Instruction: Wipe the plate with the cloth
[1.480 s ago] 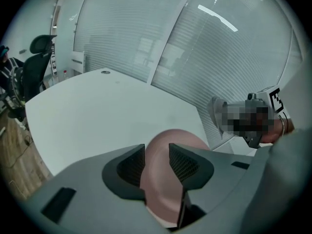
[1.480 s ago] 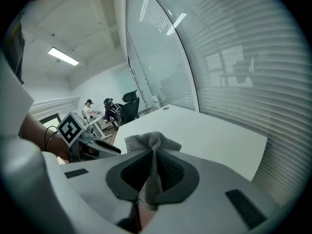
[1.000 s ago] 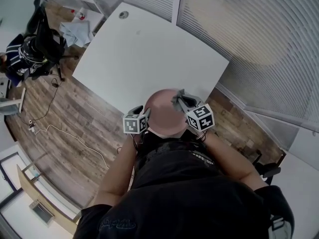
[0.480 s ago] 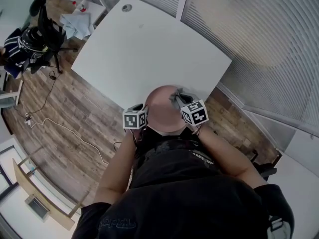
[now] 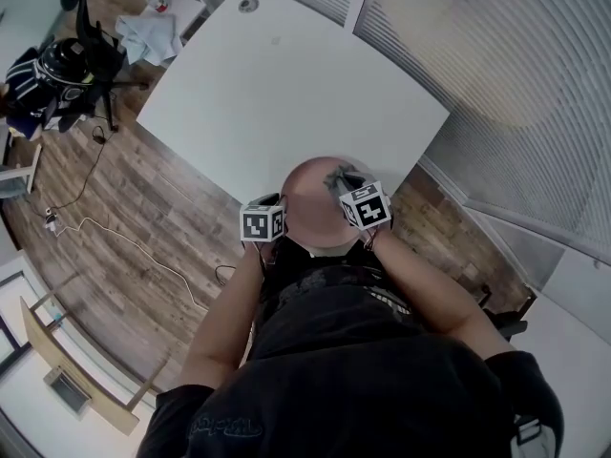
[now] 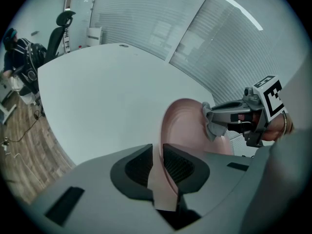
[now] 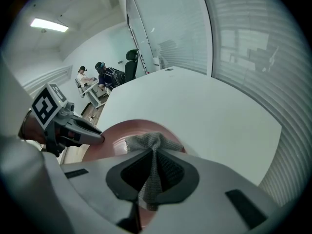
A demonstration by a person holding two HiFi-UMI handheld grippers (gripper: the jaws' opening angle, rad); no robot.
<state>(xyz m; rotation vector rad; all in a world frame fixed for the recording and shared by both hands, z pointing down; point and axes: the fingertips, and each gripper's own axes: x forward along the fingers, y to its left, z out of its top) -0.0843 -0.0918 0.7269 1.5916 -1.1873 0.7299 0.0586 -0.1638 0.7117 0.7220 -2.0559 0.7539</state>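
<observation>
A round pink plate (image 5: 313, 206) lies at the near edge of the white table (image 5: 286, 84). My left gripper (image 5: 283, 218) is at the plate's left rim. In the left gripper view its jaws are closing on that rim (image 6: 158, 177), which fills the gap between the pads (image 6: 178, 165). My right gripper (image 5: 340, 180) is shut on a grey knitted cloth (image 7: 146, 143). The cloth bunches out past the fingertips and rests on the plate (image 7: 112, 135) near its far right side. The left gripper view shows the right gripper (image 6: 229, 118) and the cloth (image 6: 214, 129) over the plate (image 6: 187, 126).
The table's near edge runs just under the plate, with wood floor (image 5: 124, 218) below on the left. An office chair and seated people (image 5: 57, 74) are far left. A slatted glass wall (image 5: 516, 55) bounds the table's right side.
Both grippers have come down and inward to the plate. The right one has lowered the cloth onto its surface, and the left one has settled at the left rim.
</observation>
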